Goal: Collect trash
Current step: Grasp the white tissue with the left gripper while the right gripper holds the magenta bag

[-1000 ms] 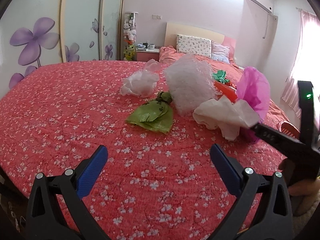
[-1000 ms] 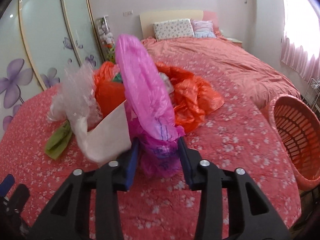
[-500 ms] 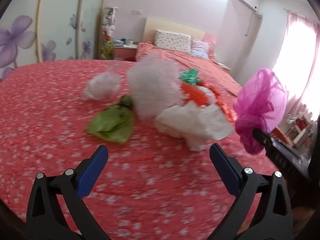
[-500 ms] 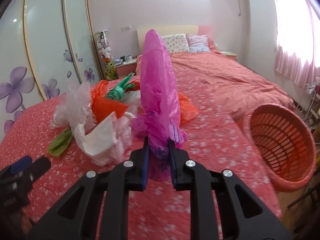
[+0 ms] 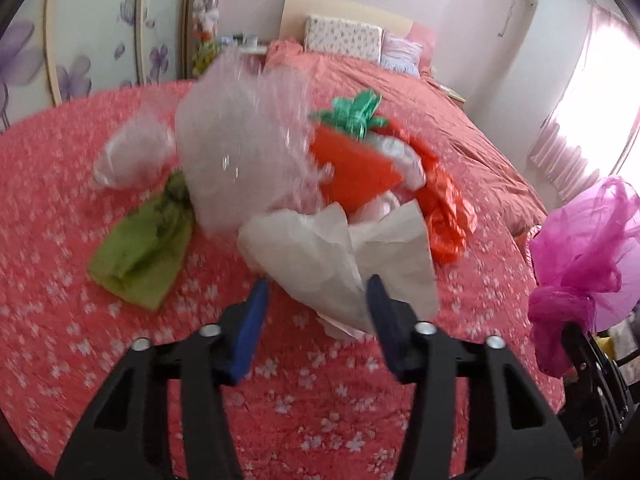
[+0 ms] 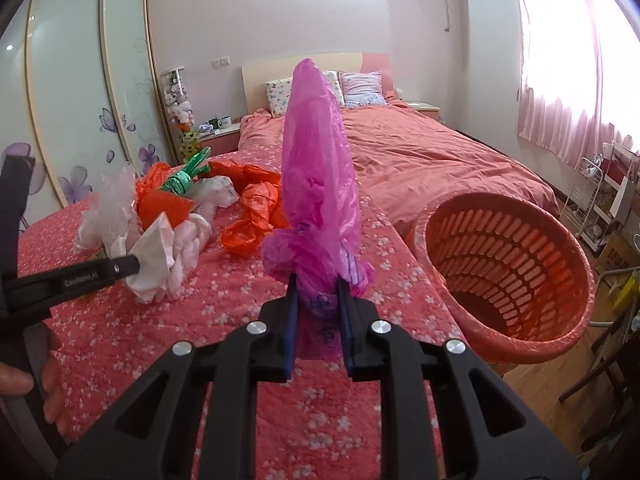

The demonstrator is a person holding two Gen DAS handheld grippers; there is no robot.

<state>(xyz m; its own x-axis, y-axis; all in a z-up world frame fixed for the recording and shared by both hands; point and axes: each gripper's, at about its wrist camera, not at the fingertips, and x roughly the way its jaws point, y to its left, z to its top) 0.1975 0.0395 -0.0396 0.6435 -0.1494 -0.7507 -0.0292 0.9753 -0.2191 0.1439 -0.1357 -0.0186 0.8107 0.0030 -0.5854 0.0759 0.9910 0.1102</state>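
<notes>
Trash lies heaped on the red flowered bed (image 5: pixel 280 392). My left gripper (image 5: pixel 318 284) is closing, its blue jaws on either side of a crumpled white paper bag (image 5: pixel 320 256) without clearly pressing it. Behind the bag lie clear bubble wrap (image 5: pixel 240 140), an orange bag (image 5: pixel 356 168) tied with a green bow (image 5: pixel 356 112), and a green bag (image 5: pixel 140 256). My right gripper (image 6: pixel 318 284) is shut on a magenta plastic bag (image 6: pixel 316 168), held upright above the bed. The orange laundry basket (image 6: pixel 560 336) stands just right of it, tilted and open.
A small clear bag (image 5: pixel 132 152) and loose orange plastic (image 5: pixel 448 216) lie in the heap. Pillows and the headboard (image 6: pixel 312 60) are at the far end, wardrobe doors (image 6: pixel 72 120) on the left. A wire rack (image 6: pixel 592 200) and wooden floor lie right of the basket. A hand (image 6: pixel 52 392) holds the left gripper.
The left gripper moved in on the white paper bag and its jaws narrowed around it. The right gripper tightened on the magenta bag and carried it right, toward the basket.
</notes>
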